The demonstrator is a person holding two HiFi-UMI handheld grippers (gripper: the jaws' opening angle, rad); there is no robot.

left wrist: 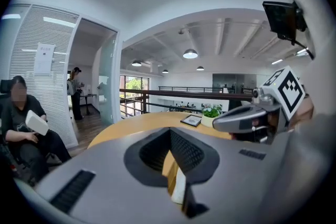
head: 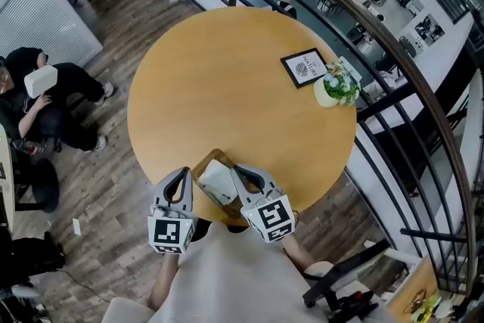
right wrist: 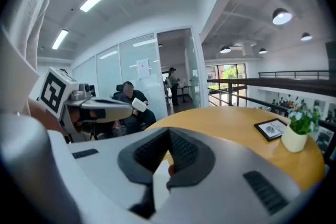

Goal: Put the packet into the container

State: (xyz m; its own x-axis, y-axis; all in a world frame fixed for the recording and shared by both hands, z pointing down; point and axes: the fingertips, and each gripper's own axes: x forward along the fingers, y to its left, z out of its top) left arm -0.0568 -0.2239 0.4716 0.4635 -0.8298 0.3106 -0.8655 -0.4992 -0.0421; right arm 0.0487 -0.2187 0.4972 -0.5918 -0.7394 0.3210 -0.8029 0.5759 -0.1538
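A brown open container (head: 205,161) sits at the near edge of the round wooden table (head: 227,79). A white packet (head: 217,182) lies tilted over its opening. My right gripper (head: 237,172) comes in from the right and is shut on the packet; in the right gripper view the white packet (right wrist: 157,185) shows pinched between the closed jaws of my right gripper (right wrist: 167,162). My left gripper (head: 182,172) is at the container's left side. In the left gripper view it (left wrist: 171,166) is shut on a tan wall of the container (left wrist: 168,171), with something white beside that wall.
A black-framed picture (head: 305,66) and a small potted plant (head: 336,87) stand at the table's far right. A dark railing (head: 393,79) curves behind the table. A seated person (head: 38,98) is on the floor level at the left.
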